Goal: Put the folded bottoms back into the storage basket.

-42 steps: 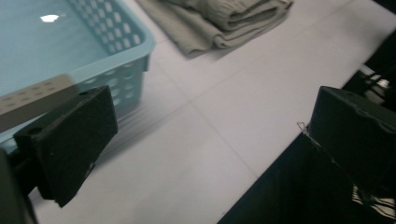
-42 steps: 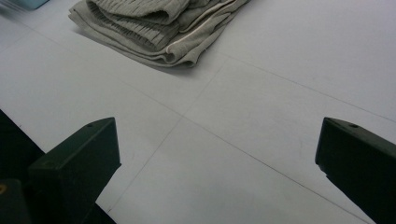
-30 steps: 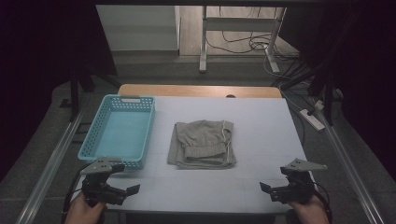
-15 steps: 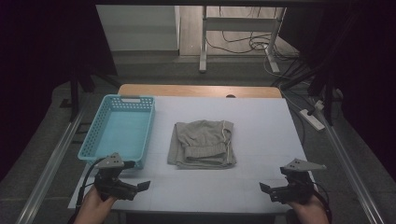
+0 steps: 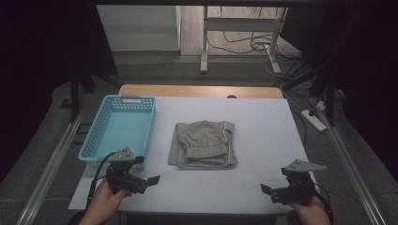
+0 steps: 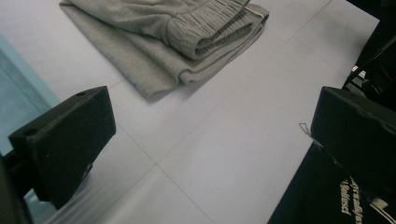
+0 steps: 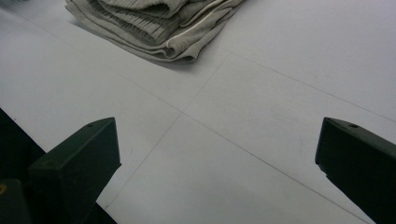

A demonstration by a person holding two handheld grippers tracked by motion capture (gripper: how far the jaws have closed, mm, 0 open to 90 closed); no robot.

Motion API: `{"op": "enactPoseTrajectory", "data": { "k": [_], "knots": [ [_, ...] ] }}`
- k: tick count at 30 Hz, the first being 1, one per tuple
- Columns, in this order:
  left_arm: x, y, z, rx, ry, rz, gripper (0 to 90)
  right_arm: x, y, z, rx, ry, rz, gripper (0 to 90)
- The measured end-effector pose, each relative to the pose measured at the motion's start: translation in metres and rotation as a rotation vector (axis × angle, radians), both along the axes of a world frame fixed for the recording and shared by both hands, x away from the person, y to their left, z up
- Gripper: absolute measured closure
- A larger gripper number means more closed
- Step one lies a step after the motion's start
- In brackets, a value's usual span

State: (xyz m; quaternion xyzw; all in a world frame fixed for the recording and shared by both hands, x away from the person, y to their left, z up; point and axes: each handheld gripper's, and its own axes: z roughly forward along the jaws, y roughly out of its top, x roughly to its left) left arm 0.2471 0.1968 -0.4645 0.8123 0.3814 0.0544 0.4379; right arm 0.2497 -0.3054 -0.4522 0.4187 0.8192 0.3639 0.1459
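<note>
In the left gripper view some white lettering runs along a black surface at the lower right of the frame, but it is cut off and I cannot read it.

I hold my left gripper (image 5: 152, 179) at the lower left of the high view, just below the near corner of the blue basket (image 5: 94, 140), with its jaws set wide apart and nothing between them. My right gripper (image 5: 264, 189) sits at the lower right of that view, near the table's front edge, jaws likewise spread and holding nothing.

The folded grey garment (image 5: 204, 144) lies in the middle of the white table (image 5: 263, 122), well apart from both grippers. In the left gripper view it fills the upper centre of the frame (image 6: 187, 32), its ribbed waistband folded on top; in the right gripper view it sits in the upper left (image 7: 154, 23). Bare tabletop lies between each pair of jaws and the cloth, so nothing blocks the way.

The blue basket stands at the left of the table, beside the garment but not touching it, and its floor looks bare. A strip of wooden tabletop (image 5: 197, 91) shows along the far edge. Beyond it, cables (image 5: 244, 44) lie on the floor, and a white power strip (image 5: 313, 119) lies at the right.
</note>
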Motion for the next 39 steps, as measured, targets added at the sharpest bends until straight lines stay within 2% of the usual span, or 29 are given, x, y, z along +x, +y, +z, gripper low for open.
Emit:
{"op": "enactPoseTrajectory", "data": {
  "k": [9,14,20,27,33,39],
  "knots": [
    [0.014,-0.013,-0.003,0.028,0.004,-0.009,0.0,0.000,0.001,0.000,0.000,0.004,0.007,0.2],
    [0.024,-0.020,-0.004,0.070,-0.003,-0.012,0.0,0.000,0.000,0.000,-0.001,0.003,0.008,0.2],
    [0.037,-0.029,-0.004,0.107,0.013,-0.005,0.1,0.000,0.000,0.000,0.001,0.003,0.006,0.3],
    [0.051,-0.040,-0.003,0.128,0.024,0.004,0.6,0.000,0.001,0.000,-0.005,0.006,0.014,0.3],
    [0.066,-0.050,-0.008,0.108,0.041,-0.006,1.6,0.000,0.001,0.000,-0.011,0.006,0.015,0.2],
    [0.077,-0.064,-0.013,0.150,0.034,-0.022,0.6,0.000,0.001,0.000,-0.011,0.007,0.018,0.2]
  ]
}}
